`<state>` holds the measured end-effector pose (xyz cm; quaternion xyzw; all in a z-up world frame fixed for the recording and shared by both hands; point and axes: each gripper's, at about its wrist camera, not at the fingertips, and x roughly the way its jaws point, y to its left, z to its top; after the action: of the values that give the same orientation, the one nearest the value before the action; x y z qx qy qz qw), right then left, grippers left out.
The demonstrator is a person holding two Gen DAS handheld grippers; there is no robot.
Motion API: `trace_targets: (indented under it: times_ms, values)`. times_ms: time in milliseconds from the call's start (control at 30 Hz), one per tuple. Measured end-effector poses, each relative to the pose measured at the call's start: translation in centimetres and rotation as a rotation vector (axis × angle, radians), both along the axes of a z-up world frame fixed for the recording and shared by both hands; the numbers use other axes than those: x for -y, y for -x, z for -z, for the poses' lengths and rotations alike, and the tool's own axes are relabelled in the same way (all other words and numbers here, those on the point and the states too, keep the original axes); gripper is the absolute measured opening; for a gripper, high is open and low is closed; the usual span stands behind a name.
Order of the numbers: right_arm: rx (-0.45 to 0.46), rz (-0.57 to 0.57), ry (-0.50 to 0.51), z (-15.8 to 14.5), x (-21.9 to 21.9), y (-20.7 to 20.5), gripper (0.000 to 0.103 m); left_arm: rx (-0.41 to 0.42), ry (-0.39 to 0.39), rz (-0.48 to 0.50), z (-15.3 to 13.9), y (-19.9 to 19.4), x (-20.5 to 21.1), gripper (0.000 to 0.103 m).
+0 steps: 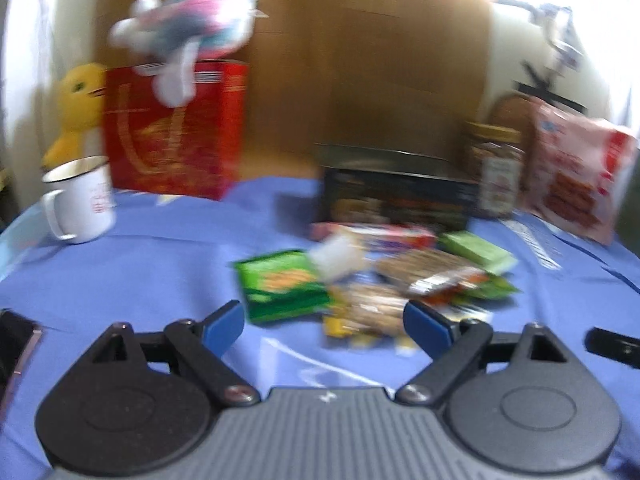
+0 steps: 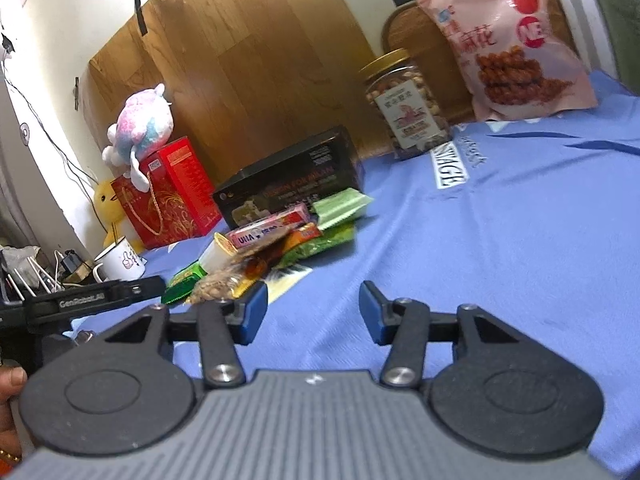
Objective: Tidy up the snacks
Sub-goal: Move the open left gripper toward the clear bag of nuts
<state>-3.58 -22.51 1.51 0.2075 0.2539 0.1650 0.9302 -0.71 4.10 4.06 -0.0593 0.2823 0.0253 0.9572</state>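
With both the left tool (image 1: pixel 324 322) and right tool (image 2: pixel 312 312) spread apart and empty, the heaped snack packets (image 1: pixel 376 276) mid-bench look light, crinkly and slippery, probably best pinched by a flat sealed edge.

A heap of snack packets (image 2: pixel 276 248) lies mid-desk (image 2: pixel 500 240), just before a flat box (image 2: pixel 288 184). Left of the box stands a gift bag (image 2: pixel 168 196) with a plush toy (image 2: pixel 138 128) on top; a mug (image 2: pixel 120 264) sits before it. Right of the box stand a jar (image 2: pixel 408 108) and a big snack bag (image 2: pixel 508 44).
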Motion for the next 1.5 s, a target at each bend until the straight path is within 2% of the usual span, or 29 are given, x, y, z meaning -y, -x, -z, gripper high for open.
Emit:
trace_targets:
  times_ms: [167, 300, 467, 500, 533, 600, 800, 1033, 1133, 1233, 1367, 1500]
  values:
    - [-0.027, -0.089, 0.004, -0.5, -3.1, -3.9, 0.050, 0.028, 0.045, -0.043, -0.3, -1.3, -4.4, 0.090]
    - [-0.043, -0.142, 0.016, -0.4, -5.5, -6.6, 0.049, 0.049, 0.114, -0.011, -0.6, -2.7, -6.4, 0.090]
    - [-0.067, -0.076, -0.015, -0.5, -5.6, -10.8, 0.048, 0.071, 0.185, 0.060, -0.3, -3.6, -6.5, 0.090]
    - [-0.097, -0.073, -0.029, -0.3, -5.6, -11.8, 0.040, 0.070, 0.200, 0.075, -0.2, -3.9, -6.4, 0.090]
    - [-0.140, -0.077, -0.053, 0.2, -5.6, -12.7, 0.023, 0.066, 0.213, 0.090, 0.0, -4.0, -6.1, 0.090]
    - [-0.203, -0.099, -0.114, 1.3, -5.5, -13.7, 0.014, 0.054, 0.230, 0.120, 0.4, -4.5, -5.5, 0.090]
    - [-0.198, -0.105, -0.180, 1.9, -4.7, -9.9, 0.010, 0.018, 0.267, 0.200, 1.0, -4.5, -3.6, 0.089]
    - [-0.171, -0.072, -0.123, 2.4, -2.3, -4.1, 0.011, -0.013, 0.281, 0.307, 0.7, -4.1, 0.4, 0.089]
    - [-0.175, -0.086, -0.054, 2.5, -2.4, -3.3, 0.020, -0.038, 0.266, 0.307, 0.1, -4.1, 2.4, 0.088]
    - [-0.121, -0.059, -0.054, 1.6, -1.2, -1.9, 0.028, -0.028, 0.279, 0.301, -0.6, -3.3, 3.4, 0.088]
    - [-0.058, -0.030, -0.060, 0.4, 0.2, -0.2, 0.030, -0.049, 0.257, 0.273, -1.1, -2.3, 4.1, 0.088]
    - [-0.034, -0.028, -0.097, 0.3, 1.2, 1.0, 0.032, -0.048, 0.259, 0.262, -1.6, -0.9, 3.7, 0.089]
